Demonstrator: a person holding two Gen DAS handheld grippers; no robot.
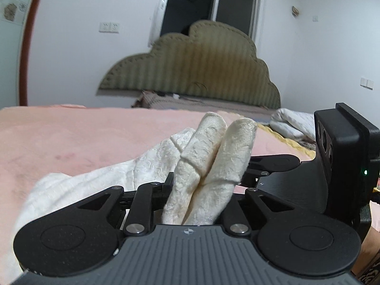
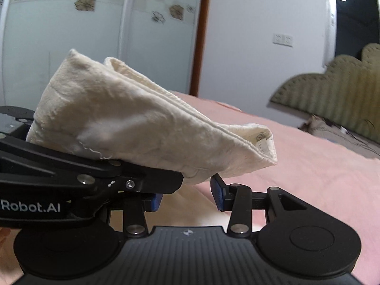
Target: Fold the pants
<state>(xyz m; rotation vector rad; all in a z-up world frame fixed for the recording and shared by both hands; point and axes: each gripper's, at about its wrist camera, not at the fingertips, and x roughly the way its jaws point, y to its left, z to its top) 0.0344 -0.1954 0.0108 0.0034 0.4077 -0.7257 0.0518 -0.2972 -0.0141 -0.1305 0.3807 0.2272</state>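
Observation:
The pants (image 1: 209, 166) are cream-white textured cloth, bunched over a pink bedspread (image 1: 83, 137). My left gripper (image 1: 201, 185) is shut on a thick fold of the pants, which stands up between its jaws and hides the fingertips. In the right wrist view the same folded bundle (image 2: 142, 123) is held up by the left gripper's black body (image 2: 71, 173) at the left. My right gripper (image 2: 187, 194) is open just under the bundle, blue pads (image 2: 217, 194) apart with nothing between them. The right gripper's body (image 1: 337, 156) shows at the right of the left wrist view.
The pink bedspread (image 2: 308, 178) spreads ahead. An olive scalloped headboard (image 1: 194, 71) stands at the far end, with a folded white quilt (image 1: 292, 121) at the right. A flower-patterned wardrobe (image 2: 95, 23) and white walls are behind.

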